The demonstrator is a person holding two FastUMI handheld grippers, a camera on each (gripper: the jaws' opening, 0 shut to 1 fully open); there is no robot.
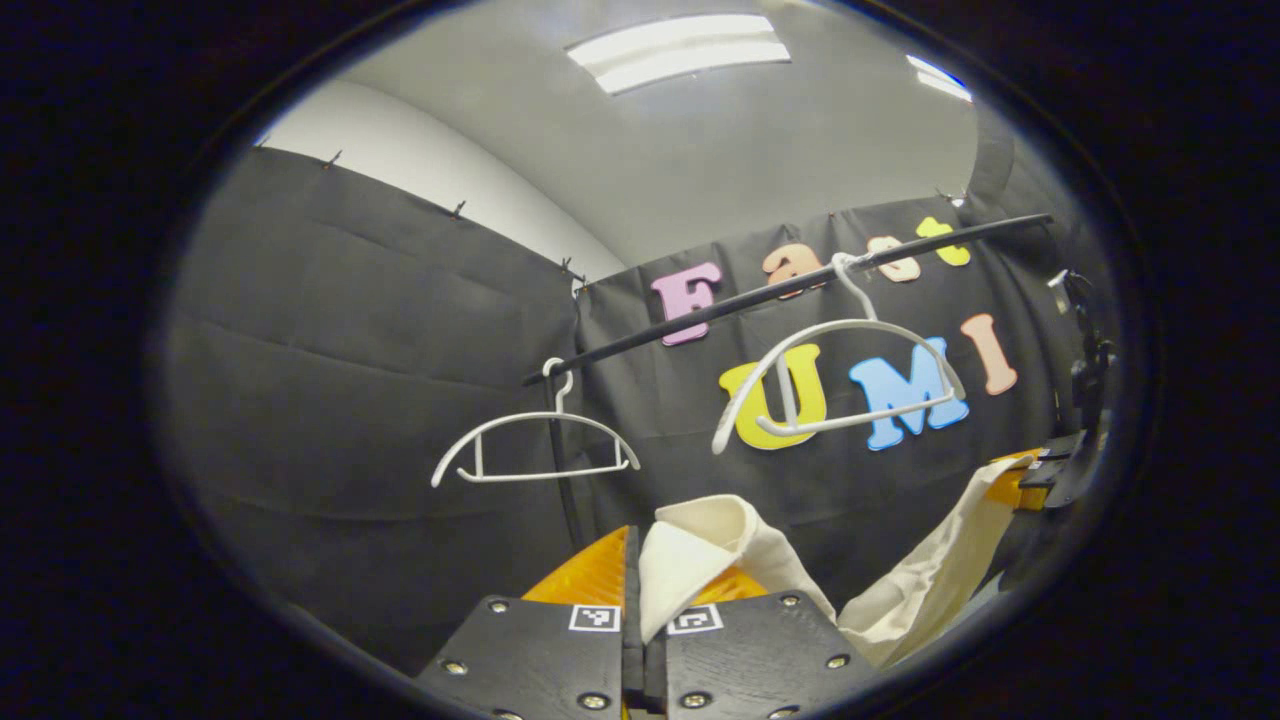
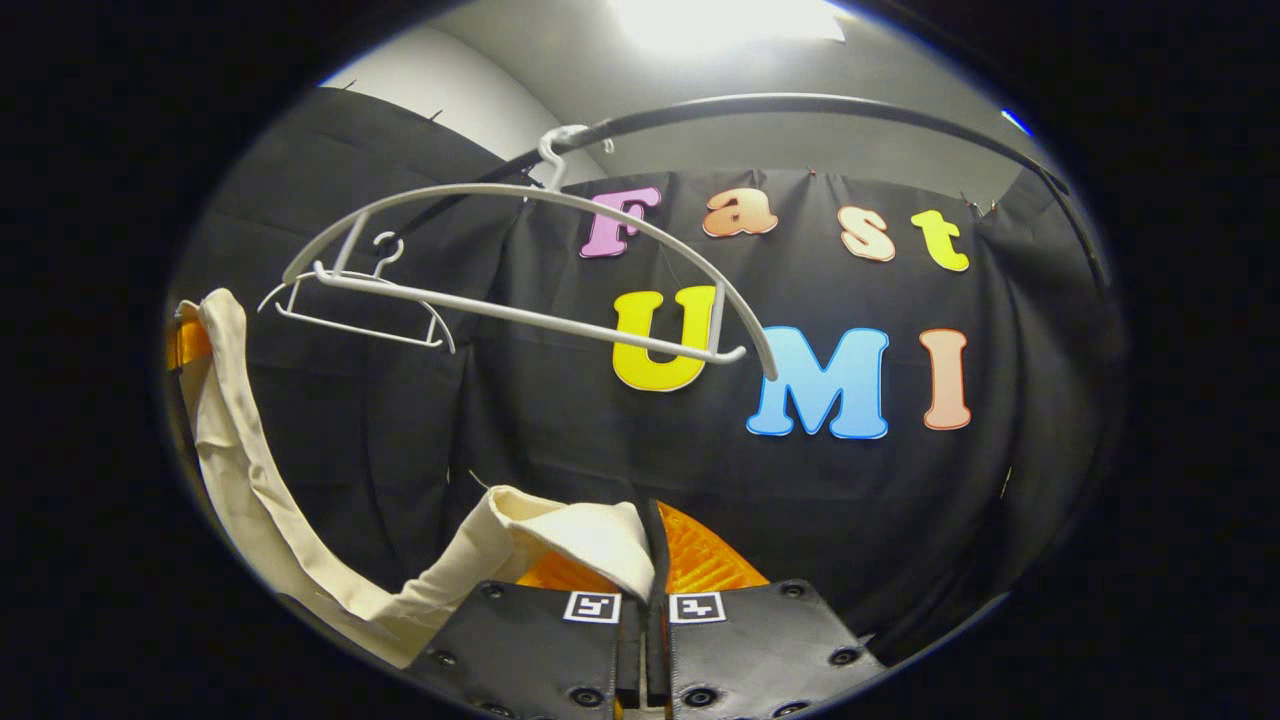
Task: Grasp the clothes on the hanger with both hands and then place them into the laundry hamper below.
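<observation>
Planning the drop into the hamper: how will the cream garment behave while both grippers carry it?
Probably floppy: the cream garment sags in a loose band between the left gripper and right gripper. Likely light, since it bunches softly at each pinch.

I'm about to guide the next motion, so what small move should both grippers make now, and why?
Probably lower both together. The left gripper and right gripper each have jaws closed on the cream garment, which sags between them, clear of the bare white hangers on the rail. The hamper isn't visible here.

Cream garment (image 1: 720, 560) off bare white hanger (image 1: 840, 385) — slack, strung between both claws.
</observation>
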